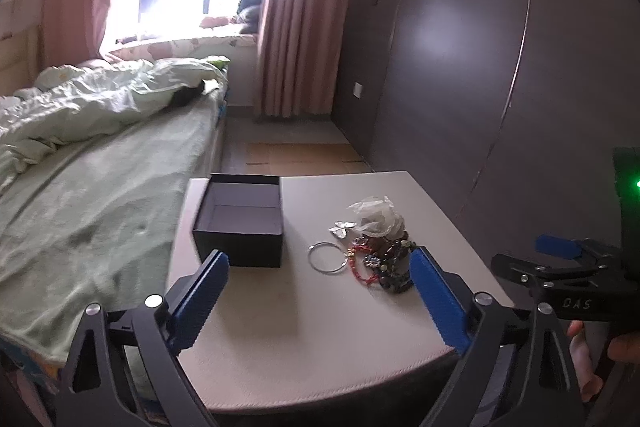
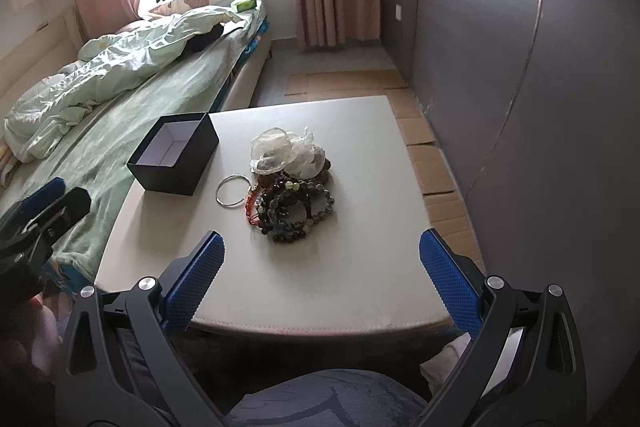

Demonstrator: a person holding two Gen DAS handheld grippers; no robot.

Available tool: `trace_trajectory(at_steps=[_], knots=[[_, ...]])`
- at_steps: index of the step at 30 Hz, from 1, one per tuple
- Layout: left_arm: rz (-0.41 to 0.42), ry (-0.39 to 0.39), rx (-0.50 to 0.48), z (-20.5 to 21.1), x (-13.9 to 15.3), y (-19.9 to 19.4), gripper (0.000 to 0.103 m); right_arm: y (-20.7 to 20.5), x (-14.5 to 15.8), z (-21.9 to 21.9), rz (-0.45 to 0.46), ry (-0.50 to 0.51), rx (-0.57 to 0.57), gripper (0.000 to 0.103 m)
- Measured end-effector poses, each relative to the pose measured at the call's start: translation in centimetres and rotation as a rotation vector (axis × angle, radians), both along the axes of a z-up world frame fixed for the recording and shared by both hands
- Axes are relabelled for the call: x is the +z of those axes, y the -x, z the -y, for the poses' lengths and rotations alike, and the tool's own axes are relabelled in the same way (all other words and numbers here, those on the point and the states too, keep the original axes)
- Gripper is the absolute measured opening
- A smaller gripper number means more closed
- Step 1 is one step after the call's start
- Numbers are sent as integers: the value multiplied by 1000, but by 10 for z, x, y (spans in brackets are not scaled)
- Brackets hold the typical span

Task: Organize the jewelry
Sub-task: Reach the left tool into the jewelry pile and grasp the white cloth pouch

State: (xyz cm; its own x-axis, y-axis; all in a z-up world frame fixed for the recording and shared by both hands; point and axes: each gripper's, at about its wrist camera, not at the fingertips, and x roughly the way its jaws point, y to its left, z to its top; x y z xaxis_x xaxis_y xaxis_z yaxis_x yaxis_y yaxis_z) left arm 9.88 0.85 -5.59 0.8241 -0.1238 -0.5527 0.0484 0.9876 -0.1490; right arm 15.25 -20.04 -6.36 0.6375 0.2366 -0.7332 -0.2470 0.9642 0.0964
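An open black box, empty inside, stands near the left edge of a white low table. To its right lies a silver bangle. Beside the bangle is a heap of beaded bracelets, with a sheer white pouch at its far side. My left gripper hovers open over the table's near half, nothing between its pads. My right gripper is open too, short of the heap and holding nothing.
A bed with a green blanket runs along the table's left side. A dark wardrobe wall stands to the right, with flattened cardboard on the floor. A person's hand holds the right gripper's handle.
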Motion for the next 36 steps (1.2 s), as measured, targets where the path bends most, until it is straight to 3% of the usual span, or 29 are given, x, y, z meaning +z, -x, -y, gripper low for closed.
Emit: trace_trajectory(at_steps=[3, 11, 17, 27, 36], knots=[[-44, 19, -44, 1, -6, -21, 80, -16, -9, -1, -71, -18, 15, 82], [-128, 67, -134, 5, -20, -71, 75, -54, -28, 15, -252, -173, -10, 81], [-142, 86, -152, 4, -21, -96, 75, -73, -34, 24, -309, -224, -29, 74], [-241, 117, -198, 11, -33, -157, 66, -107, -65, 36, -410, -290, -77, 48], [-362, 178, -233, 19, -76, -205, 65, -124, -89, 38, -468, -365, -73, 46]])
